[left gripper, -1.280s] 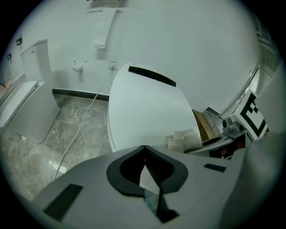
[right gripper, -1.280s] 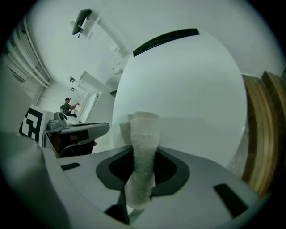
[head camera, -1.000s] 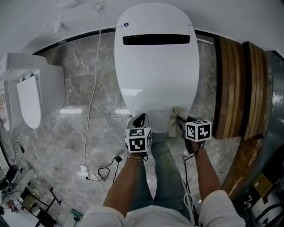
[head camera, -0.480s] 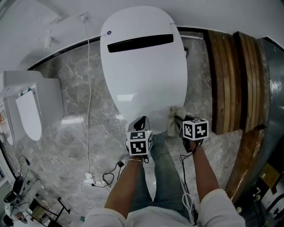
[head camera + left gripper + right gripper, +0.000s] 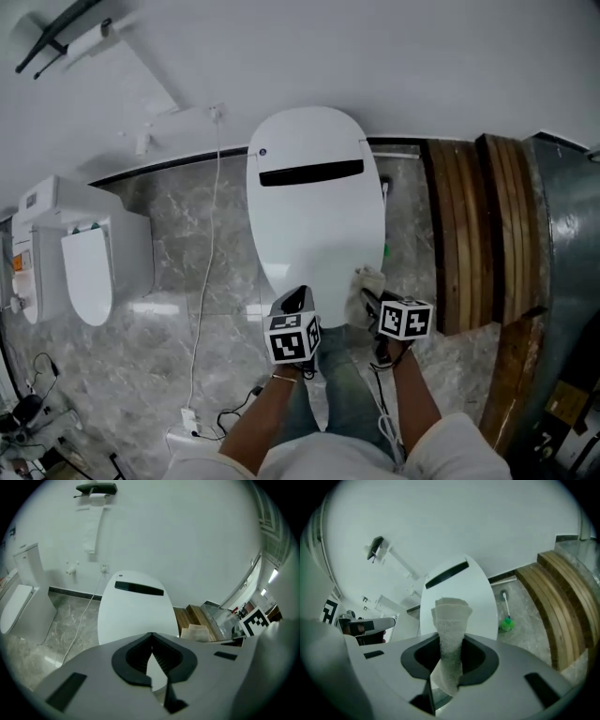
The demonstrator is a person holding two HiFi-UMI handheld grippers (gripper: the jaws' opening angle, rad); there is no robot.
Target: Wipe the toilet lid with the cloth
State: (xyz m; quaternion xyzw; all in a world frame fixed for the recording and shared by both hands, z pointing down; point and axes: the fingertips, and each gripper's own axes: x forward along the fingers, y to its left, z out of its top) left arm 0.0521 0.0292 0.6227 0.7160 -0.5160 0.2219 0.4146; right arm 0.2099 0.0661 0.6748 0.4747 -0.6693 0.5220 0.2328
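white and glossy, the closed toilet lid (image 5: 314,206) lies ahead of both grippers, with a dark slot across its far end. the right gripper (image 5: 367,298) is clamped on a pale folded cloth (image 5: 451,630), which sticks out past the tips at the lid's near right edge. the left gripper (image 5: 298,300) holds nothing, its jaws pressed together at the lid's near rim. on the grey marble floor (image 5: 187,281) a white cable (image 5: 208,234) runs at left, wooden planks (image 5: 464,234) stand at right, and a green brush (image 5: 505,623) lies between toilet and planks.
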